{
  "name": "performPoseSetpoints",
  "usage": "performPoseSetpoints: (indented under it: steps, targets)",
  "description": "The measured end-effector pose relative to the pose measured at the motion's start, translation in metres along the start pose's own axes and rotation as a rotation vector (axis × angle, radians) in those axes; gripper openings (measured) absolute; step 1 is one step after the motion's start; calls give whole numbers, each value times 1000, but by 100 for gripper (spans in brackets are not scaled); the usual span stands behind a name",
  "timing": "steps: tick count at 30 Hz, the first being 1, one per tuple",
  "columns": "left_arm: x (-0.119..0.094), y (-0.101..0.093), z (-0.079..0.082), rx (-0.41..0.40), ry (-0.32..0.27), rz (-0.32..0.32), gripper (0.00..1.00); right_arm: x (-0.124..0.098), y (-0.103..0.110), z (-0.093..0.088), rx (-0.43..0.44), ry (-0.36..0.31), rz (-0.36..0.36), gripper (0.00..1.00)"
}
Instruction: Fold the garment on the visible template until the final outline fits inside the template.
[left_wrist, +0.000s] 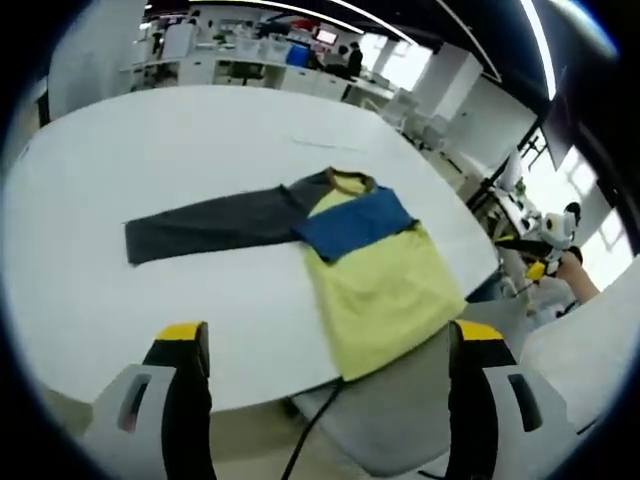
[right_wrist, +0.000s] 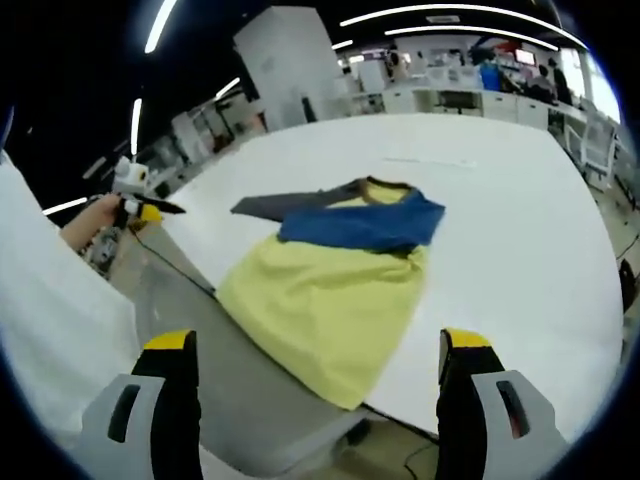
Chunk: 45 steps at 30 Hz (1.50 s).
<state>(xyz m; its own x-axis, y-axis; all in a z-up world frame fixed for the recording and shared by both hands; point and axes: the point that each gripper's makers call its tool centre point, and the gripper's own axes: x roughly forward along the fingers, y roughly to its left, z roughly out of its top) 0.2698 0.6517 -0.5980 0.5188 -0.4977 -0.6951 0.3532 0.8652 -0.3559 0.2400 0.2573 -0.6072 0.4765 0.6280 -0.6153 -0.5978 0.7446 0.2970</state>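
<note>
A long-sleeved garment lies flat on a round white table. Its body is yellow, and a blue part lies folded across the chest. One dark grey sleeve stretches out to the left. The yellow hem reaches over the table's near edge. My left gripper is open, off the table and short of the hem. My right gripper is open too, in front of the hem and touching nothing. Each shows small in the other's view, held in a hand: the right gripper and the left gripper.
A faint thin line marks the table beyond the collar. Grey floor and a black cable lie below the near edge. Desks and monitors with people stand far behind. A white sleeve is at the left.
</note>
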Motion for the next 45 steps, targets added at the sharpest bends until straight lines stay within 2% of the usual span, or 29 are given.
performPoseSetpoints:
  steps: [8,14,20,32,45]
  targets:
    - [1,19,14,-27,-21,23,95,9,-5,1,13,8,7,99]
    - [8,29,16,-41,-15,33,95,14,-11,2,21,21,7,99]
    - [14,44,20,-60,-34,57,95,18,-17,3,28,30,3,99]
    - [18,64,26,-75,-16,62,95,26,-23,3,50,37,-8,98]
    - [18,98,36,-96,-13,99,94,33,-27,-1,86,39,-37,99]
